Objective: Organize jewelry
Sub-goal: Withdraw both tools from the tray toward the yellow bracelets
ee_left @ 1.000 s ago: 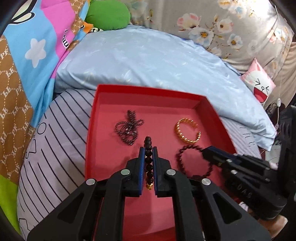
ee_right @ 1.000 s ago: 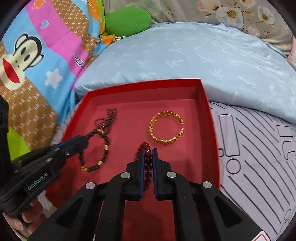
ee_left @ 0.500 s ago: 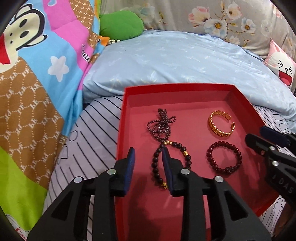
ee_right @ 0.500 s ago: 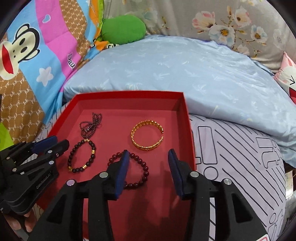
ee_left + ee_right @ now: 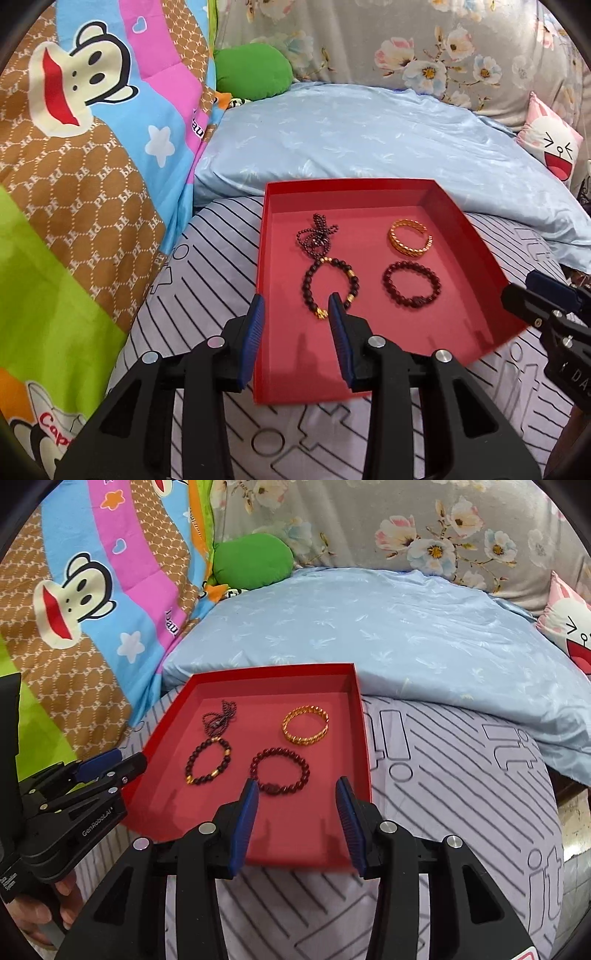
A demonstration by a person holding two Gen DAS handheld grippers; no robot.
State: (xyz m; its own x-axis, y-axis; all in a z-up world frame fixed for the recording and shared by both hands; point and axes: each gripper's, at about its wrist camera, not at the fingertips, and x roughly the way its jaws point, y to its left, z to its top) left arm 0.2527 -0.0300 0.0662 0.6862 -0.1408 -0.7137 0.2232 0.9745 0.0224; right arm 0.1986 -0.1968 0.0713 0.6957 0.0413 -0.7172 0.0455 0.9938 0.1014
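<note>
With both the left gripper and the right gripper holding jaws spread and empty, the dark red beaded bracelet is lying just ahead of the right jaws in the red tray, likely handling as light, limp and roll-prone, so pinching across one strand is advisable.

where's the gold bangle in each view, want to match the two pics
Left wrist view: the gold bangle lies in the far right part of the red tray, right of picture centre.
Right wrist view: the gold bangle lies in the tray's far right part, near picture centre, close to the right wall.
Shared landmark: the dark red bead bracelet lies just in front of it in both.
</note>
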